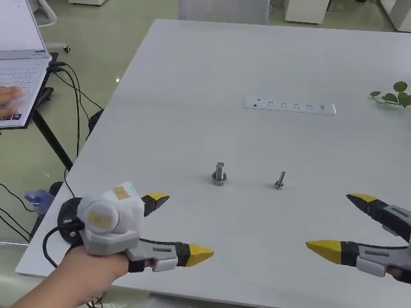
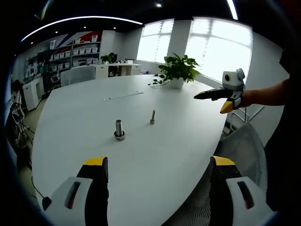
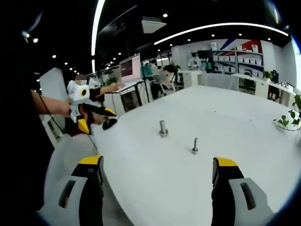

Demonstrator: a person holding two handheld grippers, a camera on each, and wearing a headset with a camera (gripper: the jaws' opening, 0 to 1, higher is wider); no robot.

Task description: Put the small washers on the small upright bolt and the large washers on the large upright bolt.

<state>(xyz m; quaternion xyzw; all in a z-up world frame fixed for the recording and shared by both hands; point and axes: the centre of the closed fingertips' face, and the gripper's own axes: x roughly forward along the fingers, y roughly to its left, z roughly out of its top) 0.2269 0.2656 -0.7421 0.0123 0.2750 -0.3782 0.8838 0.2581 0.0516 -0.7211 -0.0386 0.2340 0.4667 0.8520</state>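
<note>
The left gripper (image 1: 178, 226) hangs low over the near edge of the white surface (image 1: 192, 96). A hand (image 1: 80, 274) holds it from behind. Its two yellow-tipped fingers (image 1: 199, 254) point out across the surface. They stand wide apart and there is nothing between them. The right gripper (image 1: 343, 223) hangs at the other side, also near the edge. Its fingers are wide apart too and hold nothing.

The big bolt (image 1: 219, 174) stands up straight on the surface. The small bolt (image 1: 280, 181) stands up to its right, apart from it. Both bolts are out ahead of the fingers, farther away than the two grippers and about midway between them. No finger touches a bolt.

Farther back lies a long white power strip (image 1: 289, 106). A green plant (image 1: 393, 95) peeks in at the right edge. A laptop (image 1: 22, 70) sits off to the left, beside the surface.
</note>
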